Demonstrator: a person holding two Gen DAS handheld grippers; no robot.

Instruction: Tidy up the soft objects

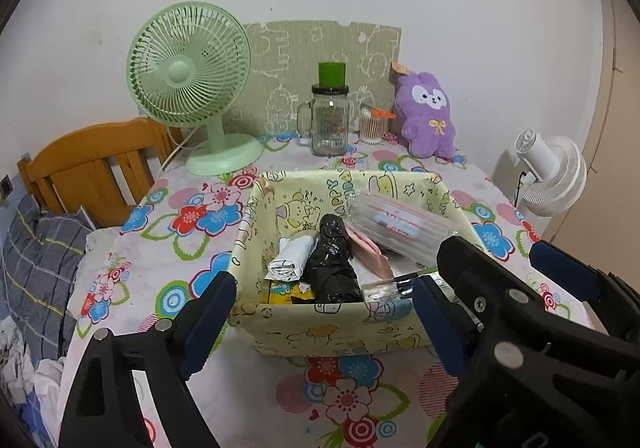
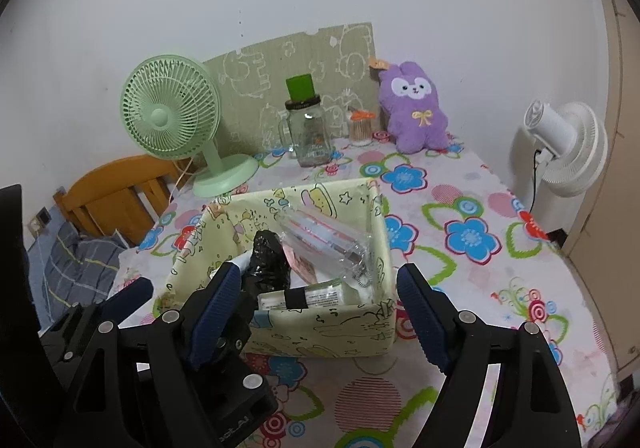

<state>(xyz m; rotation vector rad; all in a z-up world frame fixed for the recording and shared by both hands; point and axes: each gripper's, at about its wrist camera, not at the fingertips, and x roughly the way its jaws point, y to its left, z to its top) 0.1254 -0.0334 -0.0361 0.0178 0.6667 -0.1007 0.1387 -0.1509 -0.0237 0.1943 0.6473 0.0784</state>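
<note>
Floral table | fans 2 | basket 1 | plush 1

The left gripper stands wide apart with nothing between its pads, just in front of the pale yellow cartoon-print storage box on the floral tablecloth. Inside lie a black plastic bag roll, a white roll and a clear packet. The right gripper is near right. Far behind: green fan, glass jar, purple plush.
</note>
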